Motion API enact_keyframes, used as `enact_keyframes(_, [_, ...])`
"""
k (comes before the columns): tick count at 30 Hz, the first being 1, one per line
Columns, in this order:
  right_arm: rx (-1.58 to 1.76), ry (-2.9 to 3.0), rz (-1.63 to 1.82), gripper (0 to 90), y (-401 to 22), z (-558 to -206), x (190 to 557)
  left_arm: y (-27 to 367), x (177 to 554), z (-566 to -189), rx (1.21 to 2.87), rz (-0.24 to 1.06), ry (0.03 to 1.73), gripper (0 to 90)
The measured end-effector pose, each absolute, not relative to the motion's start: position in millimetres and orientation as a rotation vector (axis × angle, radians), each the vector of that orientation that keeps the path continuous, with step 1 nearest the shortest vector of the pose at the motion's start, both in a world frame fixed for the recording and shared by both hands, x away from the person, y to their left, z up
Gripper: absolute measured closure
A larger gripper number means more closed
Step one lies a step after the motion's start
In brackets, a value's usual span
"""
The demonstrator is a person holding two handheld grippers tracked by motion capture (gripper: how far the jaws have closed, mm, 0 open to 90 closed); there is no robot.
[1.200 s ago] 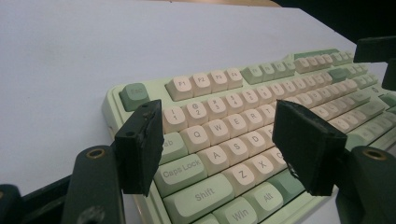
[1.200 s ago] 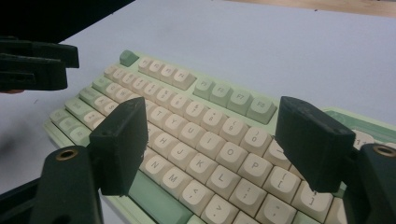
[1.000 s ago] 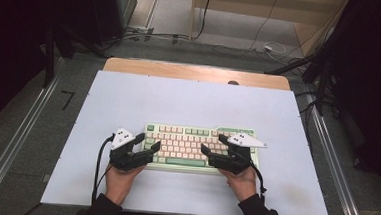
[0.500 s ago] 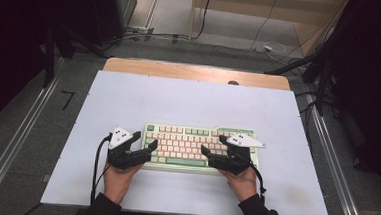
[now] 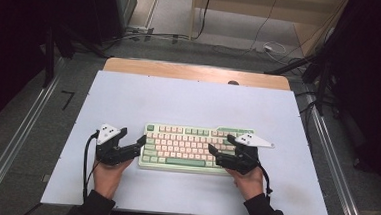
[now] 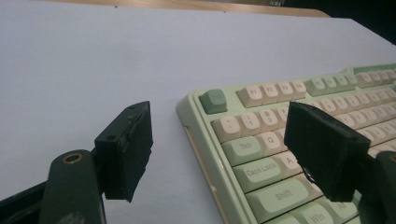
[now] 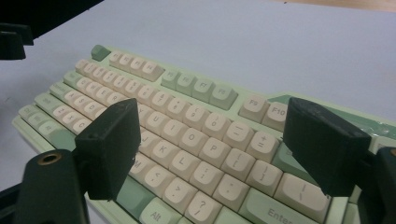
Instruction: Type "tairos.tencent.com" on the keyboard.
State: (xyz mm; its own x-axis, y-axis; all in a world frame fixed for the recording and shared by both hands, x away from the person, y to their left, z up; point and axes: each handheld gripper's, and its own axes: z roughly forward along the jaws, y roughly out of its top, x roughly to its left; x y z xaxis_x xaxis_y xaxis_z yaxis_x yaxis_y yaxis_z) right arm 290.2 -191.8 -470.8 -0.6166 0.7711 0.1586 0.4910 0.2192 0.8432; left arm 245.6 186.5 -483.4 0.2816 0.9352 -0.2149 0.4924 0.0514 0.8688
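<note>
A pale green keyboard with cream and green keycaps lies flat on the white table, between the two hands.

The left gripper sits at the keyboard's left end, pointing toward it. Its jaws are spread wide and have just been opening; nothing is pinched between them. In the left gripper view, one jaw hangs over the bare table just beside the keyboard's left edge, and the other over the Tab, Caps Lock and Shift keys, so the corner with the green Esc key lies ahead between the jaws. Whether that jaw brushes the keys is hard to judge.

The right gripper rests at the keyboard's right part, pointing left across the keys. Its jaws are also spread, gripping nothing. In the right gripper view, the letter and punctuation keys lie between and below the jaws, with the Enter key near the right-hand jaw.
</note>
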Motion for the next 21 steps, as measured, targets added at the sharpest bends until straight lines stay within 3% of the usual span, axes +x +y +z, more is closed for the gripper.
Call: enact_keyframes(21, [1.291, 2.072, 1.317, 17.5, -257.9, -466.7, 293.0, 232.6, 231.7, -483.3, 1.538, 0.662, 1.428, 24.3])
